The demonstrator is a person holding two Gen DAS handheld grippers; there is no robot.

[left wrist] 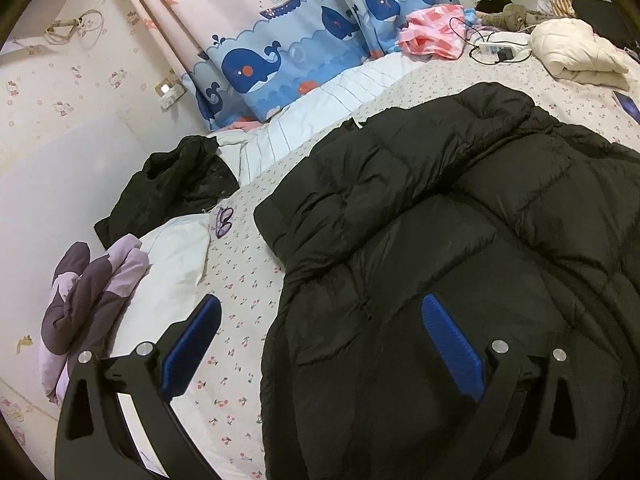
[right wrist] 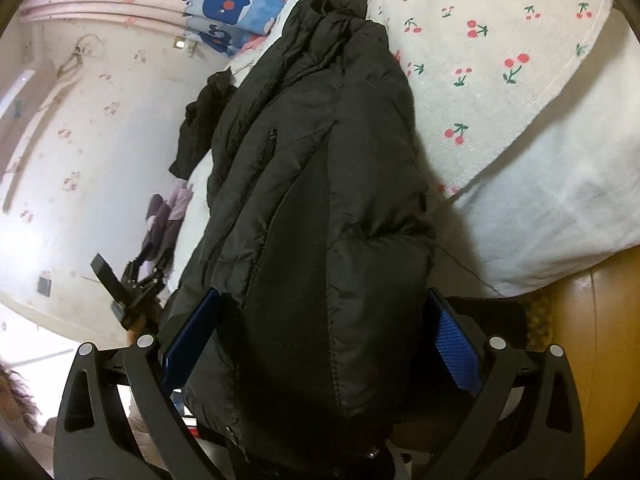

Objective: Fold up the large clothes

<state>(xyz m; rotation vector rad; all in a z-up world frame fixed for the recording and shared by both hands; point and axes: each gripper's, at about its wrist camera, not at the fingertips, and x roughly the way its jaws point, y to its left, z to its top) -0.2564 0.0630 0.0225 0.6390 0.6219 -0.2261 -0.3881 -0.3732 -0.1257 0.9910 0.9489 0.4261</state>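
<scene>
A large black puffer jacket lies spread on the cherry-print bed sheet. In the left wrist view my left gripper is open just above the jacket's near left edge, one blue pad over the sheet and the other over the black fabric. In the right wrist view the same jacket runs away from me along the bed sheet. My right gripper is open with its fingers straddling the jacket's near end. The left gripper shows small at the left of that view.
A small black garment, a folded purple-grey garment and a white pillow lie at the bed's left edge. A cream jacket, pink cloth and a power strip with cables sit far back. Whale-print curtains hang behind.
</scene>
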